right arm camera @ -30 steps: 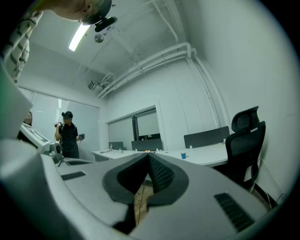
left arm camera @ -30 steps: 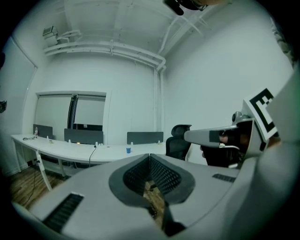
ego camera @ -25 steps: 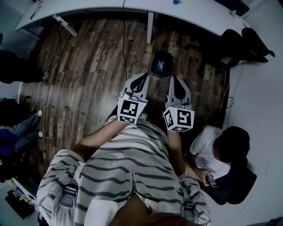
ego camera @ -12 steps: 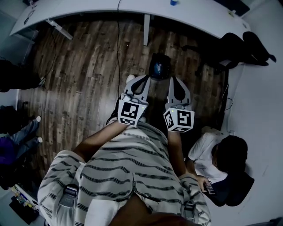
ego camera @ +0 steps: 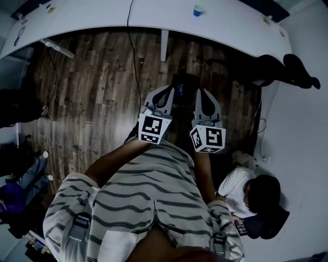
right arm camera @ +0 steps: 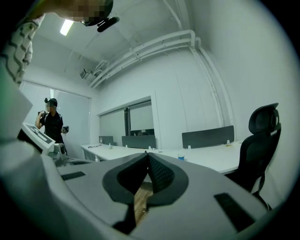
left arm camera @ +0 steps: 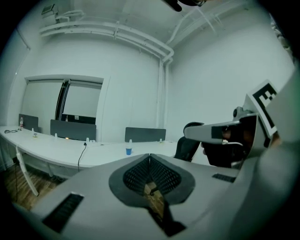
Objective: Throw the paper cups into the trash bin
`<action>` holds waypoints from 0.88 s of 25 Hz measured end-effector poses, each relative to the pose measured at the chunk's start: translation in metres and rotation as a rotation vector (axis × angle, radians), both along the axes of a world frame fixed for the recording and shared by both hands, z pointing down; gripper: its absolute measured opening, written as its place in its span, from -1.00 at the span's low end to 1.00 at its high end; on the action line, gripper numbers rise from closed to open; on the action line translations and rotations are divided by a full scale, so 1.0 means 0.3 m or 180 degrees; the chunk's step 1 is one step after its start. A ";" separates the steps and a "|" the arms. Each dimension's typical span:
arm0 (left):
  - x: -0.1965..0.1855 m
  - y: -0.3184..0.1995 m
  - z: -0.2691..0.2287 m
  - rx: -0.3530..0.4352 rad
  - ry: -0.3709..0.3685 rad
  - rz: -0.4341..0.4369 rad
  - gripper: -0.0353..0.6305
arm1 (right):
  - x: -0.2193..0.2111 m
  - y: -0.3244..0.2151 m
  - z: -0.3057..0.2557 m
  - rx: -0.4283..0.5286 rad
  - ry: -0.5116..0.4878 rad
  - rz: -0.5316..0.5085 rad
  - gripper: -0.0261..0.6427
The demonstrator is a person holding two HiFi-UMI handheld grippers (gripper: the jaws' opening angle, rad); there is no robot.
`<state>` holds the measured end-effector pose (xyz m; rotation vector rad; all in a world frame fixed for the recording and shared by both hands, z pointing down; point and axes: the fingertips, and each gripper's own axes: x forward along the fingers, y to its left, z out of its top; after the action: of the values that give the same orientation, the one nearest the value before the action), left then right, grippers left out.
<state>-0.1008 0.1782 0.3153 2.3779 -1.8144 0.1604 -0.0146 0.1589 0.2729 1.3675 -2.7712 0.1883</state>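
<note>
A small blue paper cup stands on the long white table at the far side of the room; it also shows as a cup in the left gripper view and as a cup in the right gripper view. A dark trash bin sits on the wooden floor, partly hidden between my two grippers. My left gripper and right gripper are held side by side in front of my chest, well short of the table. Both are shut with nothing between the jaws.
A person sits low at the right. A black office chair stands by the table's right end. A cable hangs from the table to the floor. Legs of other people show at the left; one stands.
The table and cup have slid further into the head view. The trash bin has slipped down between the gripper tips. Both grippers stay shut and side by side.
</note>
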 end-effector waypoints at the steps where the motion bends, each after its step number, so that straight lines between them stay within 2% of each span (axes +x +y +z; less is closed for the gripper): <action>1: -0.024 -0.046 -0.010 0.0002 0.0010 0.0037 -0.82 | -0.023 -0.043 -0.013 0.0002 0.0000 0.0039 -0.89; 6: -0.130 -0.261 -0.070 0.0081 0.0096 0.0249 -0.82 | -0.132 -0.238 -0.068 0.0054 0.0024 0.0256 -0.89; 10: -0.178 -0.414 -0.074 0.0017 0.0081 0.0381 -0.82 | -0.185 -0.380 -0.082 0.0041 0.0024 0.0378 -0.89; 16: -0.244 -0.601 -0.069 -0.0029 0.0102 0.0618 -0.82 | -0.253 -0.559 -0.097 0.0077 0.0052 0.0558 -0.89; 22: -0.281 -0.721 -0.065 -0.0046 0.0083 0.0737 -0.82 | -0.303 -0.676 -0.086 0.0012 0.0043 0.0631 -0.89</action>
<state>-0.1851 -0.0380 0.2957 2.5613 -1.5170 0.1659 -0.1054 -0.0439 0.2471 1.6373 -2.6234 0.1799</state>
